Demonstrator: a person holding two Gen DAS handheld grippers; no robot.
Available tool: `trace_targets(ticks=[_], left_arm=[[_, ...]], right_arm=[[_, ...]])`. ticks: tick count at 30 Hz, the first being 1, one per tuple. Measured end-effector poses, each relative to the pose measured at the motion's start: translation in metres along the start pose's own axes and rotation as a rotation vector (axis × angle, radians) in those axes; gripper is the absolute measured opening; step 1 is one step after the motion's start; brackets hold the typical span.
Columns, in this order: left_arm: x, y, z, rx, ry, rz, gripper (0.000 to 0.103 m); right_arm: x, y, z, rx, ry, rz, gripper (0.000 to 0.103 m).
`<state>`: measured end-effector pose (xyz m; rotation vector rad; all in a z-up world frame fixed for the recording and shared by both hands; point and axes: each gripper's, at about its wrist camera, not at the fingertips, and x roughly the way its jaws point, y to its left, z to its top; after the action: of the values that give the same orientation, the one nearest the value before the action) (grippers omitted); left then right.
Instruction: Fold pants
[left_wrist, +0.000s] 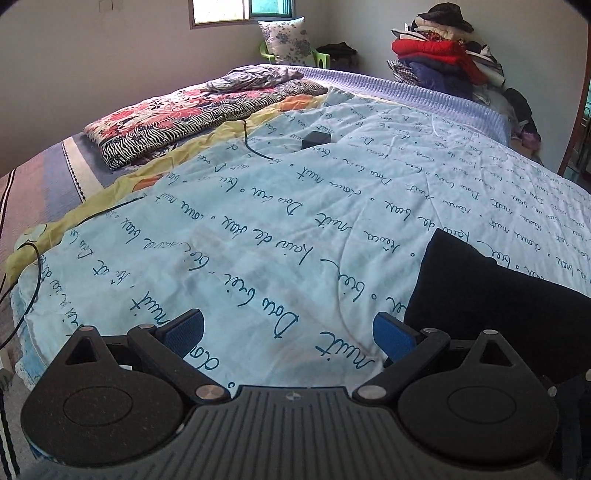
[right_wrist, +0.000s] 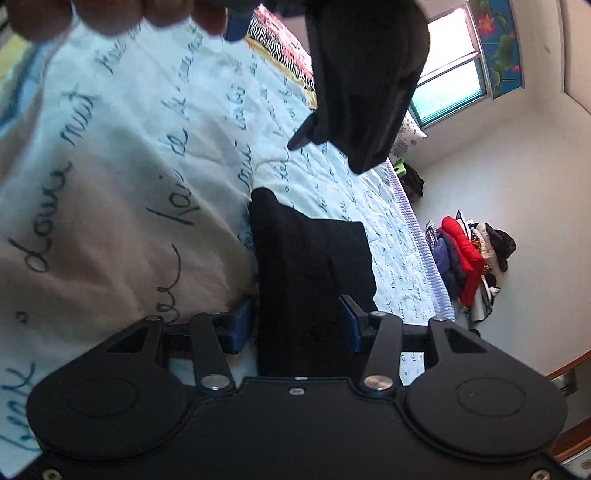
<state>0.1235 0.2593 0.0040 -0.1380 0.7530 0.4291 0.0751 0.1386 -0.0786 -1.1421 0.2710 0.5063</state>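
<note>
The bed (left_wrist: 92, 177) fills both views and serves as the folding surface, and the pale blue quilt (left_wrist: 295, 221) with dark handwriting is spread flat over it, which gives the cloth a smooth place to lie. Along the bed's far side a folded flowered blanket (left_wrist: 192, 118) sits well clear of the work area, and a pile of clothes (left_wrist: 443, 59) is stacked against the wall beyond the far corner, likely out of the way on purpose.

The pants (right_wrist: 310, 258), dark and already gathered into a compact block, lie on the quilt near the bed's near edge. In the left wrist view they show as a dark shape (left_wrist: 498, 295) just to the right of the left claw.

The right claw (right_wrist: 295, 325) points along the pants, its blue pads standing on either side of the cloth with a gap; it looks parted, not pinching, though the dark fabric makes the contact hard to read. The left claw (left_wrist: 288, 336) stands wide apart over bare quilt with nothing between its pads, probably because its part of the fold is finished. A thin black cable (left_wrist: 33, 266) trails over the quilt's left edge.
</note>
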Motion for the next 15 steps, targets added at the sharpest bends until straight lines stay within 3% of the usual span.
trace_targets(ticks=[7, 10, 12, 15], left_arm=[[0.009, 0.013, 0.006, -0.066, 0.028, -0.042, 0.1], [0.016, 0.018, 0.008, -0.118, 0.068, -0.15, 0.1], [0.024, 0.018, 0.009, -0.151, 0.106, -0.248, 0.1], [0.045, 0.015, 0.01, -0.198, 0.202, -0.399, 0.1]], right_arm=[[0.021, 0.007, 0.012, -0.096, -0.022, -0.088, 0.046], [0.023, 0.013, 0.013, -0.13, -0.037, -0.087, 0.031], [0.022, 0.01, 0.01, -0.09, -0.047, -0.063, 0.011], [0.013, -0.008, 0.006, 0.018, -0.084, -0.036, 0.009]])
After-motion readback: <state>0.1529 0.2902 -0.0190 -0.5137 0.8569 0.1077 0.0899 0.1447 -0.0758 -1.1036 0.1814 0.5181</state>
